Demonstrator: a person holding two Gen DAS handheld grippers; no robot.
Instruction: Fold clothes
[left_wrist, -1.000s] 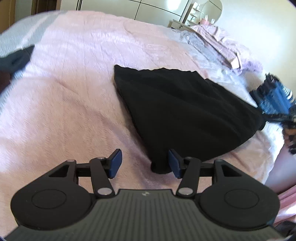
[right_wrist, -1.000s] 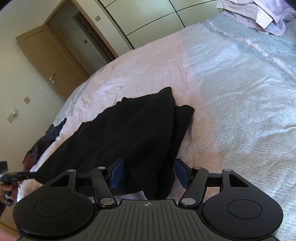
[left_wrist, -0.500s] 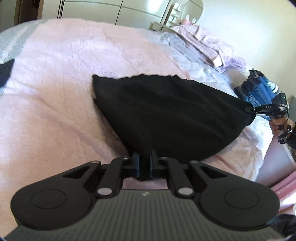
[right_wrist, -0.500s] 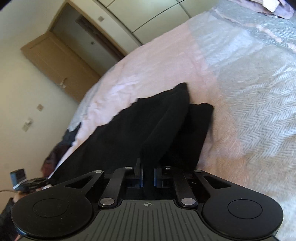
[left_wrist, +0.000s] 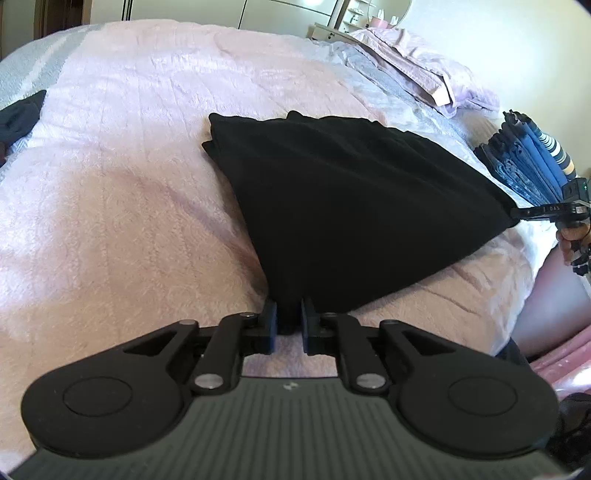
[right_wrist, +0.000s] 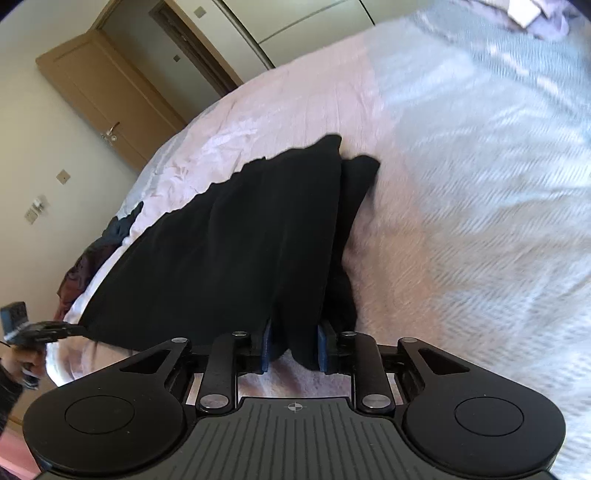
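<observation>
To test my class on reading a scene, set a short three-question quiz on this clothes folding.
1. True or false: the garment is white.
2. What grips the garment? A left gripper only; B right gripper only; C both.
3. Fill in: at the bed's edge lies a pile of ___ clothes.
Key: 1 false, it is black. 2 C; both pairs of jaws have just been opening slightly, cloth pinched between them. 3 blue.

The only readable marking is a small pale print, seemingly "DAS", on the dark arm of the right gripper (left_wrist: 554, 210), seen from the left wrist view at about three o'clock. The last letters are faint. No other text, label or number can be read.
</observation>
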